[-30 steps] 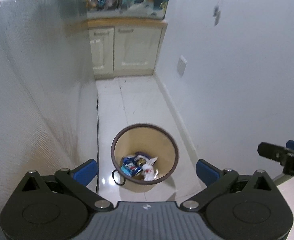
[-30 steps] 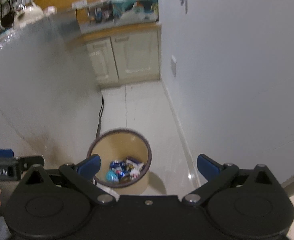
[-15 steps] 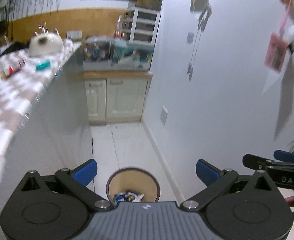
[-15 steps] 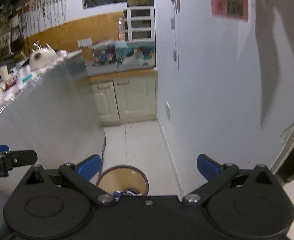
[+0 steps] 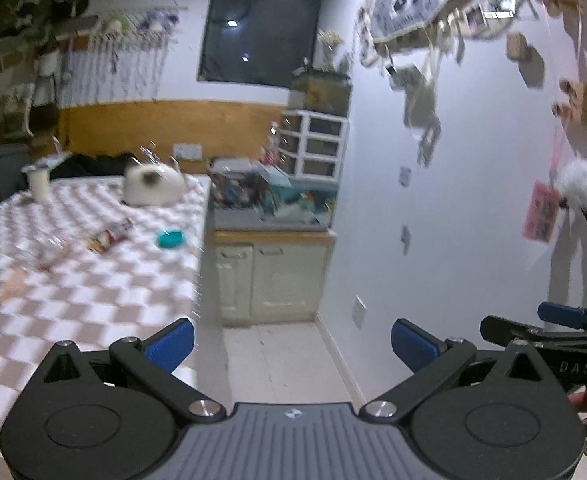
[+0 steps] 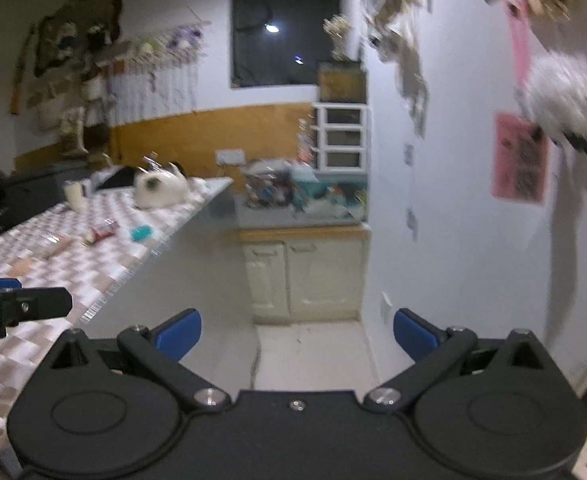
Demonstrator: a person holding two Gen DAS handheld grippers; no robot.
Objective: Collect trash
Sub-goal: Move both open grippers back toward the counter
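The checkered table (image 5: pixel 93 300) lies to the left. On it a red and white wrapper (image 5: pixel 107 236), a teal piece (image 5: pixel 170 239) and a blurred clear wrapper (image 5: pixel 49 248) lie loose. My left gripper (image 5: pixel 291 344) is open and empty, level with the table's near corner. The right wrist view shows the same table (image 6: pixel 73 264), wrapper (image 6: pixel 101 232) and teal piece (image 6: pixel 141 233). My right gripper (image 6: pixel 297 332) is open and empty, over the floor strip beside the table. The trash bin is out of view.
A white teapot (image 5: pixel 151 186) and a pale cup (image 5: pixel 39 184) stand at the table's far end. Cream cabinets (image 5: pixel 273 276) with a cluttered counter close the narrow aisle. The wall (image 5: pixel 473 220) on the right carries hanging papers and ornaments.
Both views have swung up from the floor bin with trash in it to the table top. The bin has dropped out of view. Both grippers stayed open.
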